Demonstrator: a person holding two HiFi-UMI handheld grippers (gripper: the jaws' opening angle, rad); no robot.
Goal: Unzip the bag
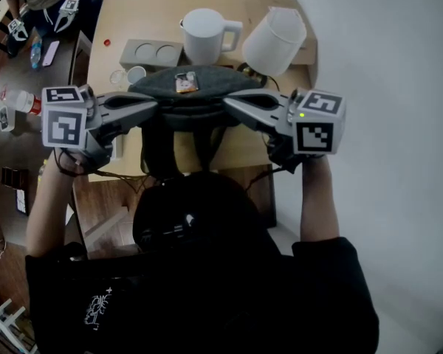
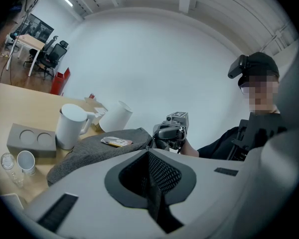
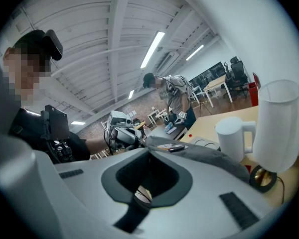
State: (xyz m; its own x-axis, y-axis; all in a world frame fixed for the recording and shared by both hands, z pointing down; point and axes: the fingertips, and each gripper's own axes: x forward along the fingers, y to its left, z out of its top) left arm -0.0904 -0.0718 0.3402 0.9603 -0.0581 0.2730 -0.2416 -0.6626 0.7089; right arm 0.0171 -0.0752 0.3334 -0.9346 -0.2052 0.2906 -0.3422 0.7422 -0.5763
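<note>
Grey bag [image 1: 214,87]: zipper hidden; left hand-held gripper [image 1: 151,108], right hand-held gripper [image 1: 231,102] closed at its ends, grip unclear.

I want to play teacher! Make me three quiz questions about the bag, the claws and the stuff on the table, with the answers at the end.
1. True or false: the left claw and the right claw are both wide open.
2. What lies on top of the grey bag?
A. a small packet
B. a spoon
C. a red ball
3. Fill in: the grey block beside the white jug has ___ round hollows.

Key
1. False: both claws are shut, one at each end of the bag.
2. A
3. two
</note>
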